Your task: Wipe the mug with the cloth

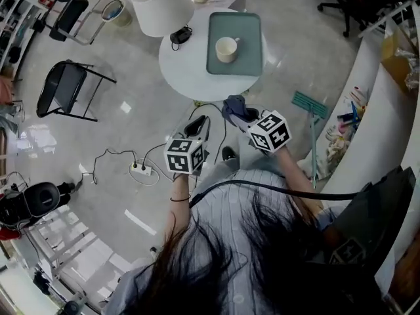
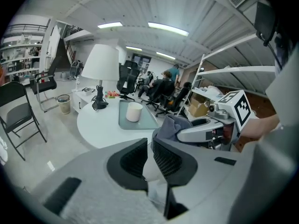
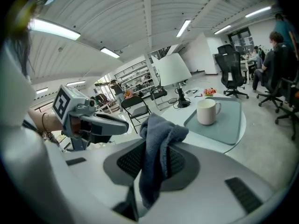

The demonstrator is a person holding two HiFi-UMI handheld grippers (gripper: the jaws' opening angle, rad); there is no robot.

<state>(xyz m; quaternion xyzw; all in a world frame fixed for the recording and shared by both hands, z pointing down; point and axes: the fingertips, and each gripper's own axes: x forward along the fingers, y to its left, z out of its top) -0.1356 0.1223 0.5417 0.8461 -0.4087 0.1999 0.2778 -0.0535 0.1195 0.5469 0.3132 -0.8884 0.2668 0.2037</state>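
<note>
Grey-blue cloth (image 3: 159,139) is pinched between the jaws of my right hand-held gripper (image 3: 152,152). A bunched fold stands above the pads and a tail droops below them. My left hand-held gripper (image 2: 150,149) has its jaws pressed almost together, with only a sliver between the pads and nothing in it. I hold both in the air side by side, short of the round white counter (image 1: 180,61), the right one a little nearer to it. The cream-white mug (image 1: 227,49) stands upright on a grey-green tray (image 1: 249,25) on that counter. Its handle points toward my right, and it is well apart from the cloth and from both hand-held grippers. To the left of the tray a lamp (image 1: 161,5) with a wide white shade stands on the counter. On the pale floor (image 1: 131,77) to my left there is a black folding chair (image 1: 62,87), and nearer to me a white power strip (image 1: 142,169) with a dark cable.
</note>
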